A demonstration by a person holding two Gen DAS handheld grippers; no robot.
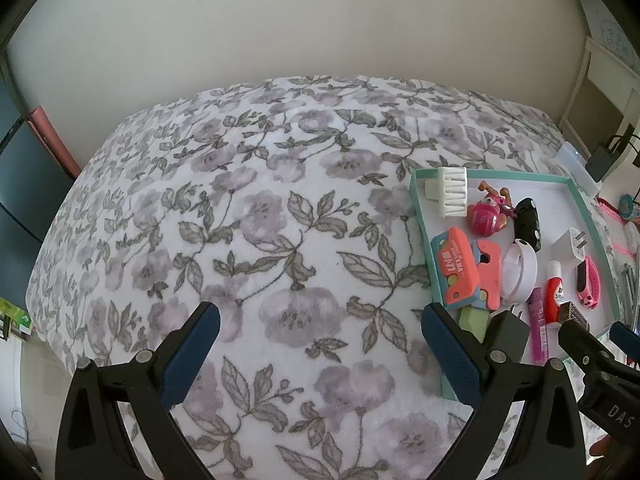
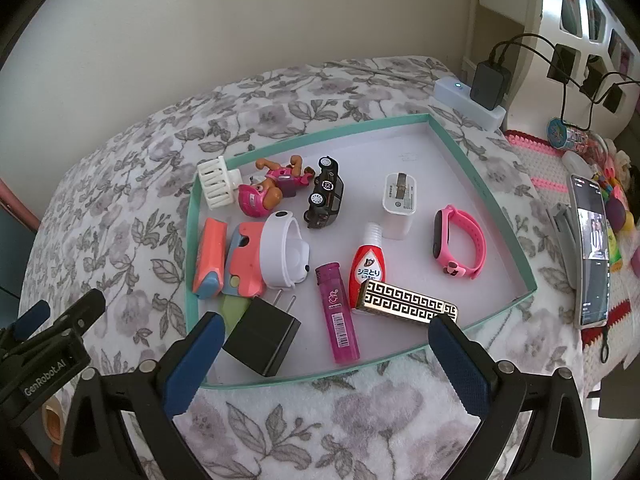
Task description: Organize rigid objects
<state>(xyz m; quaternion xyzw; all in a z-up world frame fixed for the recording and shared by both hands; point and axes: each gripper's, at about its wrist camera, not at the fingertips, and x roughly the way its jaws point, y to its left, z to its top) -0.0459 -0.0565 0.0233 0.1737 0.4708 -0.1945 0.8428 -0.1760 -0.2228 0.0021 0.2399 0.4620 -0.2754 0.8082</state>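
A shallow teal-rimmed tray (image 2: 484,176) lies on the flowered blanket and holds several small things: a white comb clip (image 2: 216,184), a pink toy figure (image 2: 272,188), a black toy car (image 2: 326,192), a white charger (image 2: 398,206), a pink wristband (image 2: 460,242), a red bottle (image 2: 366,266), a gold-patterned box (image 2: 406,302), a magenta lighter (image 2: 338,316) and a black plug (image 2: 264,336). My right gripper (image 2: 324,340) is open over the tray's near edge, holding nothing. My left gripper (image 1: 320,328) is open above bare blanket, left of the tray (image 1: 420,216).
A power strip (image 2: 468,102) with a black adapter sits behind the tray. A phone (image 2: 594,248) and small toys lie on a knitted mat at the right. A wall stands behind the bed, and a white shelf unit (image 2: 560,4) at the back right.
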